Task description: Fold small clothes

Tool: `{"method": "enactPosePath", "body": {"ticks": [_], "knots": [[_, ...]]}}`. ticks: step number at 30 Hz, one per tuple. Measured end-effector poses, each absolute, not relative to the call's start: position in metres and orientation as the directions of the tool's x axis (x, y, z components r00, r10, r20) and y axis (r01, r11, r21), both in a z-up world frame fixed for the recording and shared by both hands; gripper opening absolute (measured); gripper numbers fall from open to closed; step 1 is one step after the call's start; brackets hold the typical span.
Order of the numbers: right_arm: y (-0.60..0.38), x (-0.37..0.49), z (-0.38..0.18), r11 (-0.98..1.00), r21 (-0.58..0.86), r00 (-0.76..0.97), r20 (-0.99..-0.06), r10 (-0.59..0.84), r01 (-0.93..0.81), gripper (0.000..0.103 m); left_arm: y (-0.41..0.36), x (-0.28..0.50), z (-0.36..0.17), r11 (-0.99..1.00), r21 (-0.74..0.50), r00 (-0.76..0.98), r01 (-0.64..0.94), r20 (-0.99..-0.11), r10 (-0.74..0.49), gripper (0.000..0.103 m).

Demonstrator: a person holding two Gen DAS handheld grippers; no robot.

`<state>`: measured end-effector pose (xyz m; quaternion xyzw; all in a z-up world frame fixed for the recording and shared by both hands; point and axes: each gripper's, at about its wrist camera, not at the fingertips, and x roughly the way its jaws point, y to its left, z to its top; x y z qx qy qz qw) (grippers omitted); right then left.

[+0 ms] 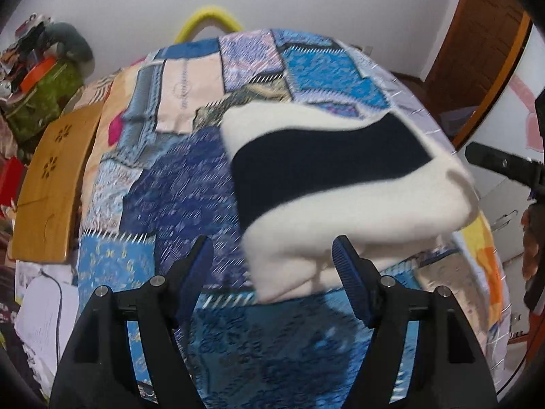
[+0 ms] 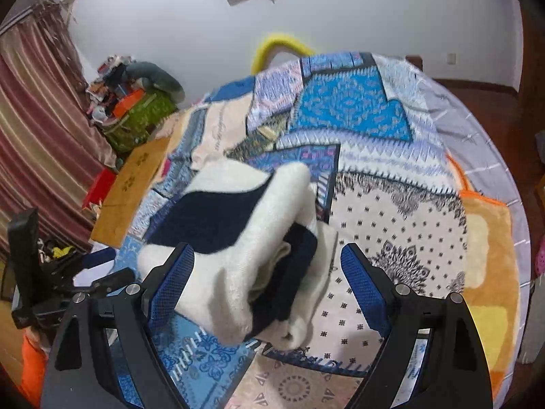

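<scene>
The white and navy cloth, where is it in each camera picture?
Left wrist view: the folded white and navy cloth lies right of centre on the patchwork quilt.
Right wrist view: the cloth sits at centre, between the open right gripper fingers.
Shared landmark: the yellow hoop behind the bed.

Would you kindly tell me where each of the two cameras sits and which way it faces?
Left wrist: on the left gripper, looking forward and down at the quilt and folded garment; its open jaws show below, the right gripper's black body at the right edge.
Right wrist: on the right gripper, looking along the quilt toward the wall; its open jaws flank the garment, the left gripper's body shows at left.
Shared: garment, quilt, wooden board, yellow tube.
</scene>
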<state>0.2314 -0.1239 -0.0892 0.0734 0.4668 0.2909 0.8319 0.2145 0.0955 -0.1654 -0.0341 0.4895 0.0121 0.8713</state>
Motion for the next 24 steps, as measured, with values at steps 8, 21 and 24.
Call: {"method": "enactPosePath", "body": {"ticks": [8,21,24], "knots": [[-0.112,0.241,-0.133,0.826,0.428,0.291,-0.79,0.539,-0.367,0.086,0.106,0.207,-0.203,0.999,-0.031,0.458,-0.032,-0.889,-0.013,0.072],[-0.098,0.24,-0.142,0.787,0.493,0.253,-0.762,0.596,-0.371,0.045,0.116,0.219,-0.238,0.996,-0.052,0.429,-0.072,-0.903,-0.016,0.084],[-0.097,0.24,-0.133,0.785,0.489,0.279,-0.748,0.602,-0.381,0.029,0.119,0.217,-0.241,0.995,-0.064,0.434,-0.08,-0.901,-0.023,0.085]]}}
